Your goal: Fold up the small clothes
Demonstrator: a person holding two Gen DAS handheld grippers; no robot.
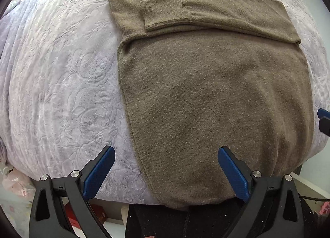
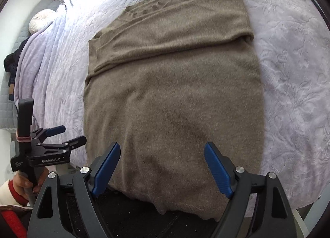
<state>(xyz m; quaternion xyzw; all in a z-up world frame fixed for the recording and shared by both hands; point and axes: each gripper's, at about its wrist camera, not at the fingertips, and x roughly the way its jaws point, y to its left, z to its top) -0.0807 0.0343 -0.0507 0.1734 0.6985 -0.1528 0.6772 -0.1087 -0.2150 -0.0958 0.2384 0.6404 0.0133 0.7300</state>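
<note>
Left wrist view: the left gripper (image 1: 166, 173) is being held with fingers apart over the sweater's (image 1: 206, 85) near-left hem corner; the long axis is running near to far. Right wrist view: the right gripper (image 2: 162, 171) is being held spread over the near hem, on the bedspread (image 2: 292, 68).

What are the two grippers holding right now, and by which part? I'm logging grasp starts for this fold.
Nothing. The left gripper and right gripper both hang open over the hem end of the brown sweater, gripping no fabric.
</note>
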